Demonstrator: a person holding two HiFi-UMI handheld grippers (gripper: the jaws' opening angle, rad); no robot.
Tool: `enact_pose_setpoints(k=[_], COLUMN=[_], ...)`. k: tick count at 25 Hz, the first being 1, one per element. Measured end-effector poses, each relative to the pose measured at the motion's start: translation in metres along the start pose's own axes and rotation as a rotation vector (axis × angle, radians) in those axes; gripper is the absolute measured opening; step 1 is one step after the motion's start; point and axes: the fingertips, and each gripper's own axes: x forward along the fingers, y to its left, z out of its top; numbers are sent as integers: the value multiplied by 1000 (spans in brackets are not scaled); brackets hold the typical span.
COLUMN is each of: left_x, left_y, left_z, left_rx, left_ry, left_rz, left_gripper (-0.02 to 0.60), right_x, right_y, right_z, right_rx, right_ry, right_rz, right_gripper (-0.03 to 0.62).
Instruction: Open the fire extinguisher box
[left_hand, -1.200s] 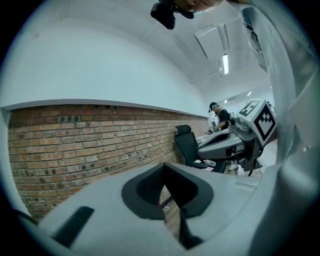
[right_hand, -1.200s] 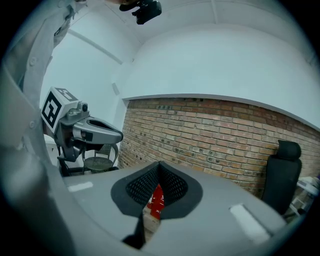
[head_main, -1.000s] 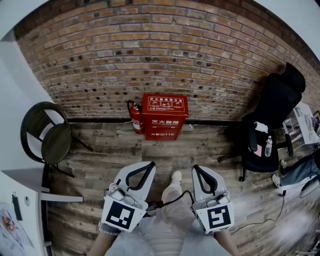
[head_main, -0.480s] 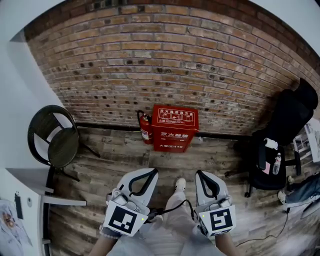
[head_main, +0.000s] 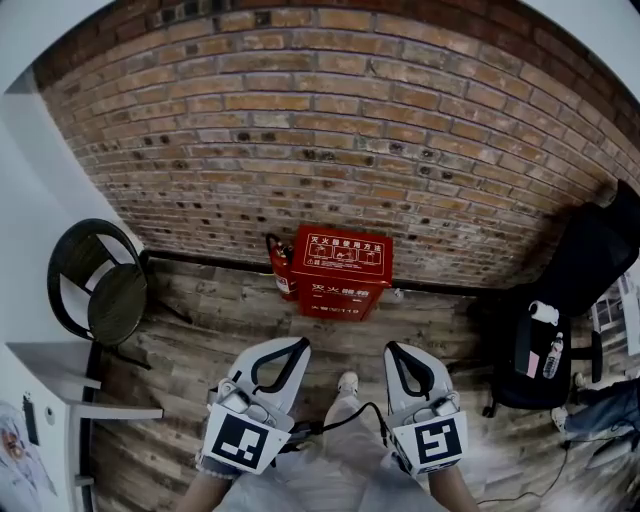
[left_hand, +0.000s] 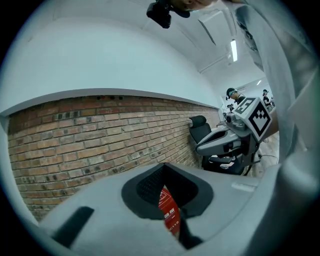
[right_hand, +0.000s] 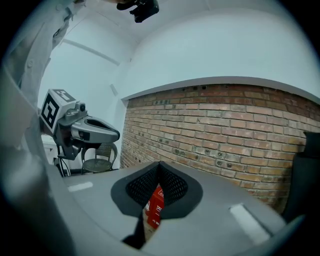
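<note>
**Fire extinguisher box (head_main: 338, 272) dead ahead, well apart from both my grippers**

It stands at the floor's (head_main: 200, 350) far edge against the brick wall (head_main: 330, 130), long side along the wall, straight ahead between my left gripper (head_main: 298, 343) and right gripper (head_main: 393, 349), neither clearly nearer. Both pairs of jaws are pressed together on nothing (the box merely peeks through their slits). Its latch or handle is too small to make out.

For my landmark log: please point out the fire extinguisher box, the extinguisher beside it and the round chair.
fire extinguisher box (head_main: 341, 256): head view, red top face.
extinguisher (head_main: 284, 276): head view, red cylinder body.
round chair (head_main: 116, 304): head view, seat.
</note>
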Motion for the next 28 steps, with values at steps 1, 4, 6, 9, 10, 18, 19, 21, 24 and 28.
enact_pose_setpoints(k=[1,4,6,9,10,18,19,21,24,28], left_x=[11,42,61,88,97,161,167,178,191,199], left_y=[3,12,18,31,36,66,68,73,77,78], left_z=[1,4,7,9,9,8,8,7,5,9], left_rx=[-5,-8,-7,-11,-14,-26,-33,-46,-46,-39], left_ry=[4,17,17,26,32,58,58,60,76,81], left_rz=[3,12,21,43,51,112,119,132,136,131], left_gripper=[0,0,0,-2,0,0,-1,0,0,0], right_x=[6,26,39,60,67,118,123,131,139,142], right_y=[-9,-37,-56,-82,-90,-150,-155,-163,-171,-177], right_z=[0,0,0,-2,-2,-7,-8,-9,-12,-15], right_rx=[2,11,19,29,31,28,28,26,31,32], right_ry=[1,-3,-1,4,6,11,12,12,17,23], right_rz=[5,20,29,43,50,107,114,126,140,144], right_gripper=[8,8,8,8,8,8,8,8,8,8])
